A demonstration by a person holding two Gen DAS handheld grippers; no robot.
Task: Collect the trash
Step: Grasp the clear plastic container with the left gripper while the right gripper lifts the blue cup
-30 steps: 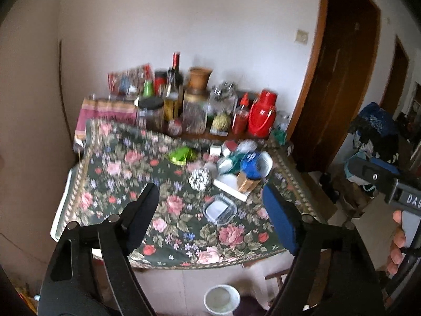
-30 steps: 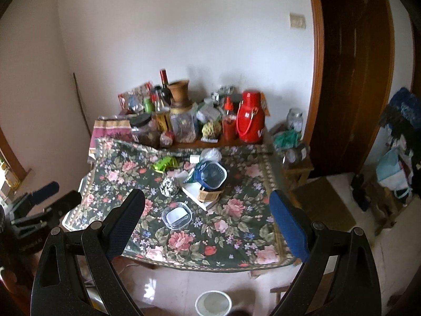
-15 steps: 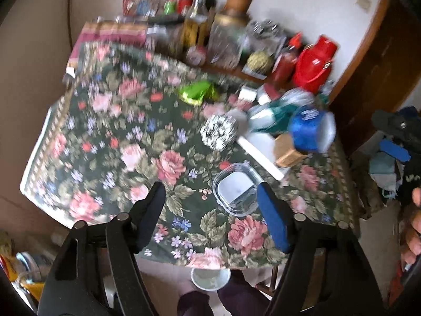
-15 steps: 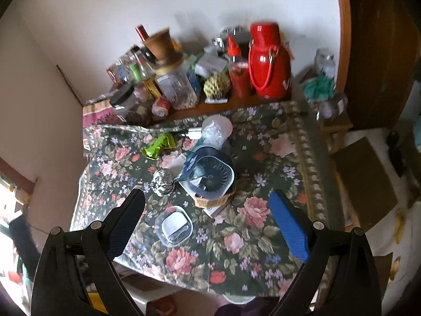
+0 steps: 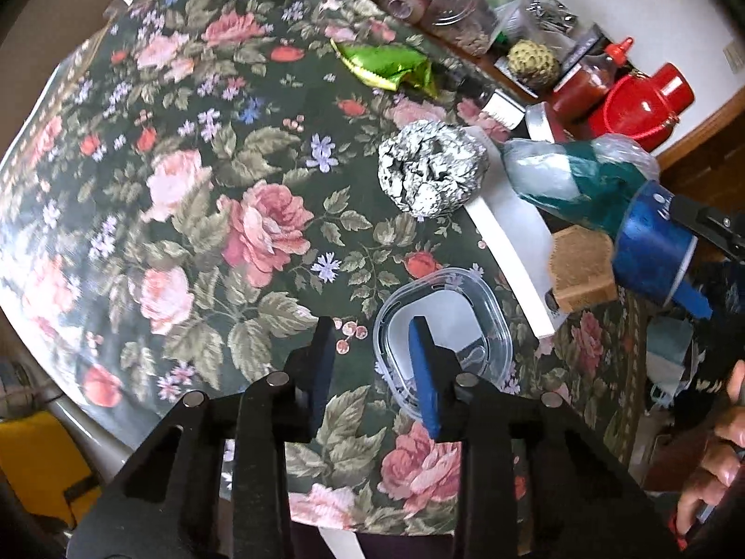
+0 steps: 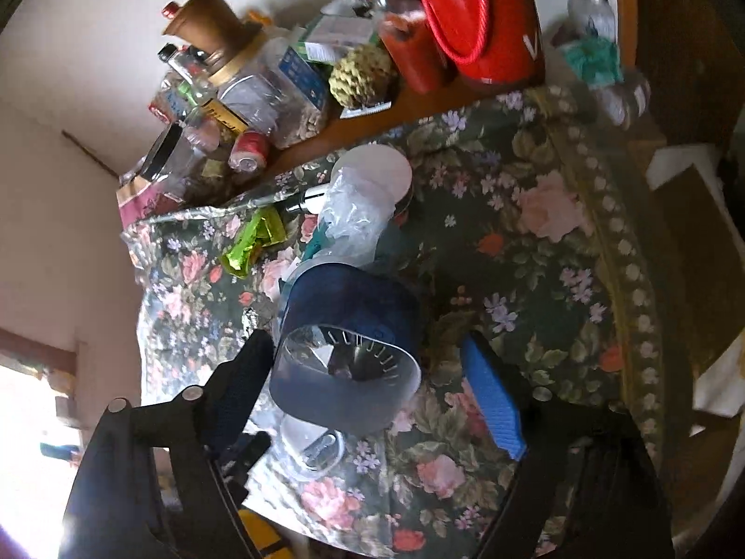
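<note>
This was a lived-in home, most likely a dining corner. A table carried a dark floral tablecloth (image 5: 195,195) with pink roses. Along the wall stood a household clutter: a red thermos jug (image 6: 484,14), a red sauce bottle (image 6: 400,32), clear plastic jars (image 6: 274,98) and a brown clay pot (image 6: 205,16). A wooden door frame (image 6: 626,4) stood beside the plain white wall (image 6: 102,14).

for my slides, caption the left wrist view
Left gripper open astride the clear plastic lid's rim on the floral tablecloth.
</note>
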